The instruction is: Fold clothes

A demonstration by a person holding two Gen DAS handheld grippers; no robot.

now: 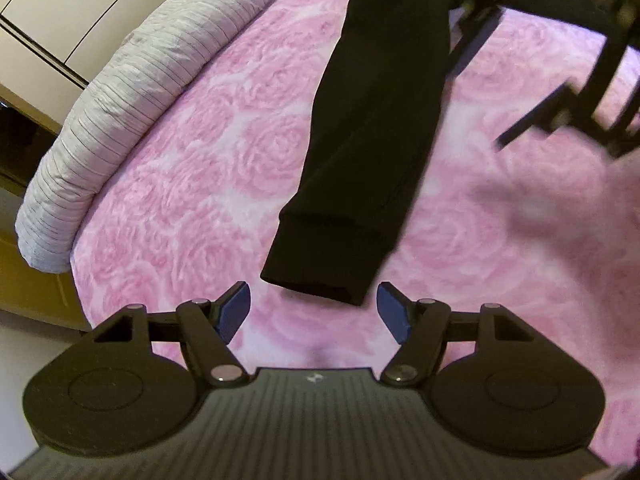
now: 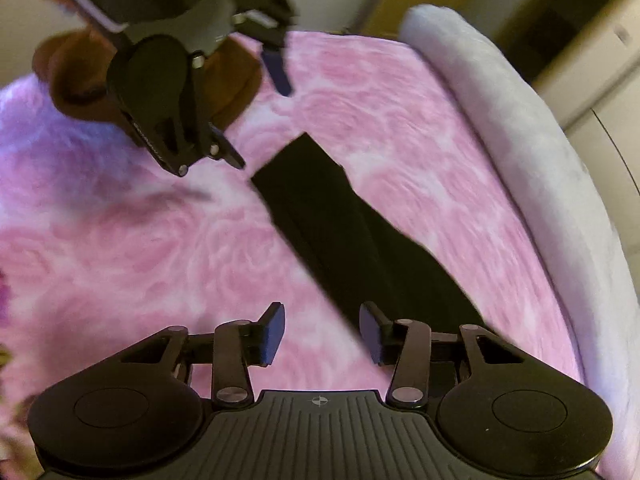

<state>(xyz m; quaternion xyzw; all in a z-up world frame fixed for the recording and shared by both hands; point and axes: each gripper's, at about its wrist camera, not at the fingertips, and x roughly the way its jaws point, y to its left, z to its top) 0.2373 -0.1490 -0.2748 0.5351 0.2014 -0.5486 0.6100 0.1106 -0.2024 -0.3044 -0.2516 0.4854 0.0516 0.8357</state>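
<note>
Hovering my left gripper, jaws apart, just short of the sleeve cuff; sleeve runs straight ahead toward my right gripper, also unclenched.

A bed covered by a pink rose-patterned blanket carries a black garment lying flat toward its middle, cuffed end free. A rolled grey striped quilt lies along one edge of the bed.
</note>
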